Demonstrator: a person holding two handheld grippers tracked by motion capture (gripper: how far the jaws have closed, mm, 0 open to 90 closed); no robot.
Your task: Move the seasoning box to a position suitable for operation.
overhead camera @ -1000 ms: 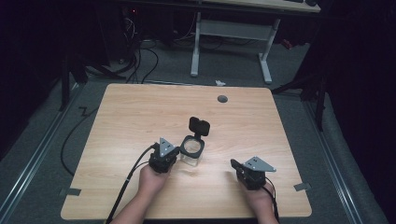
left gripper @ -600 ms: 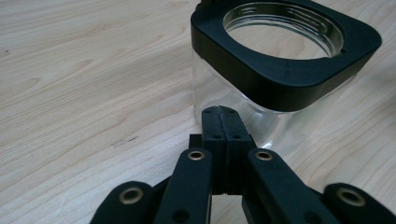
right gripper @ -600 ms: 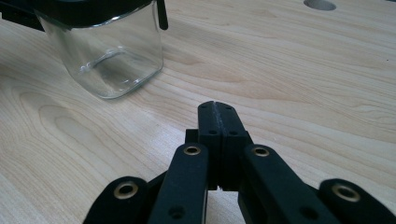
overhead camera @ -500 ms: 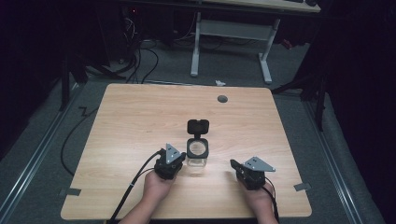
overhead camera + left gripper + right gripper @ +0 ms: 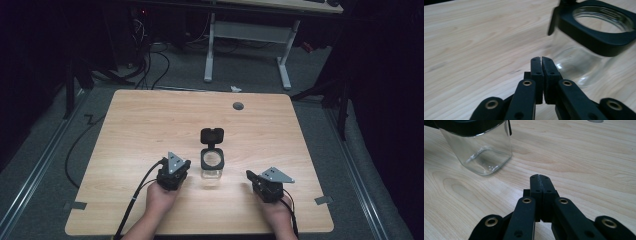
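- We find the glass jar (image 5: 212,169) standing upright near the middle of the wooden table (image 5: 140,125), toward our edge, between our two hands.
- Its black collar rings an open mouth, and the hinged black lid (image 5: 212,135) stands tipped back on the far side; nothing shows inside the glass.
- Our left gripper (image 5: 173,173) sits just beside the jar on its left; in the left gripper view its jaws are pressed together with nothing between them, the tips pointing at the jar's lower wall (image 5: 579,67).
- Our right gripper (image 5: 264,184) rests on the table farther off to the jar's right, its jaws likewise clenched on nothing, with the jar (image 5: 480,147) up and to the left in its own view.
- We judge the step in hand to be a pause beside the opened jar, neither tool gripping it.
- If the lid is to come down next, we need one gripper to reach over the rim to the far side and tip the lid forward, while the other steadies the glass body, since the jar looks light enough to slide on the smooth wood.
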